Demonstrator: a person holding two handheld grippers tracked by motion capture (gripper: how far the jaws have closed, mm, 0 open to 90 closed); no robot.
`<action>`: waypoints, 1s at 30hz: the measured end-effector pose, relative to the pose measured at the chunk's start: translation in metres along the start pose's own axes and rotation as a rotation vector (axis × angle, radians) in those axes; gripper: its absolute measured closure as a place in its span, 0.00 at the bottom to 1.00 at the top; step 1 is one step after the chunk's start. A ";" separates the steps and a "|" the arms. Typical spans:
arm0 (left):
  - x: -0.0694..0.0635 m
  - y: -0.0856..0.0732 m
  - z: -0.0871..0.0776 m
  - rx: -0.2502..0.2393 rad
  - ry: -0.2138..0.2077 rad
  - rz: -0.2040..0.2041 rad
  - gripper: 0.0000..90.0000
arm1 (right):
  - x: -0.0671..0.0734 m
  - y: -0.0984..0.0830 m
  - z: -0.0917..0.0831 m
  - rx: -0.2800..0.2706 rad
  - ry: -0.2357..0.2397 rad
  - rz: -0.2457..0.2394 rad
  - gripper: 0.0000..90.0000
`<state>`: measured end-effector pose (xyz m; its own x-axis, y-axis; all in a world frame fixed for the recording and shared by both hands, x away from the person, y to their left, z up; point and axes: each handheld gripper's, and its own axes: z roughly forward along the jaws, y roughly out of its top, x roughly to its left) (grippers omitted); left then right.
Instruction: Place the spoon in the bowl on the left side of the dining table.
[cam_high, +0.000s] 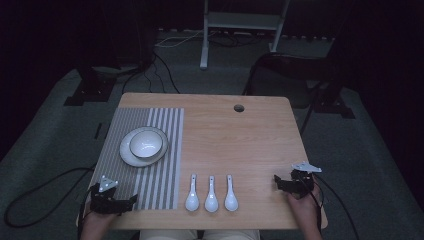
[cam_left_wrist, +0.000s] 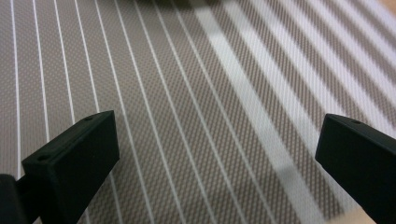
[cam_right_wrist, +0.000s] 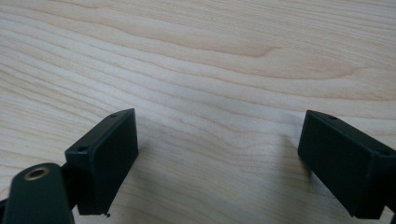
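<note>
A white bowl (cam_high: 146, 143) sits on a white plate (cam_high: 128, 155), both on a grey striped placemat (cam_high: 150, 185) at the table's left. Three white ceramic spoons (cam_high: 211, 196) lie side by side near the front edge, bowls toward me. My left gripper (cam_high: 131, 200) rests over the mat's front left part; in the left gripper view (cam_left_wrist: 217, 154) its jaws stand wide apart above the stripes, holding nothing. My right gripper (cam_high: 276, 182) lies at the front right of the table, open over bare wood (cam_right_wrist: 219, 156), to the right of the spoons.
The wooden table (cam_high: 240, 145) has a round cable hole (cam_high: 239, 108) near its far edge. Cables trail on the grey floor at left and behind. A white stand (cam_high: 240, 25) and dark equipment stand beyond the table.
</note>
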<state>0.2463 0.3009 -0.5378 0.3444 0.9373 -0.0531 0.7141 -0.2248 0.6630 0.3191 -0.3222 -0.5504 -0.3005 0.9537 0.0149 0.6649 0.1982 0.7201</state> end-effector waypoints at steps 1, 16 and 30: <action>0.001 -0.001 -0.001 0.005 0.001 0.000 0.00 | 0.000 0.000 0.000 0.000 0.000 0.000 0.13; 0.002 -0.006 -0.004 0.000 -0.023 0.047 0.00 | 0.000 0.000 0.000 0.000 0.000 0.000 0.13; -0.009 0.003 -0.003 0.017 -0.080 0.082 0.03 | 0.000 0.000 0.000 0.000 0.000 0.000 0.13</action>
<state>0.2438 0.2926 -0.5331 0.4489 0.8916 -0.0590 0.6915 -0.3048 0.6549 0.3191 -0.3222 -0.5505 -0.3003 0.9537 0.0148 0.6649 0.1982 0.7202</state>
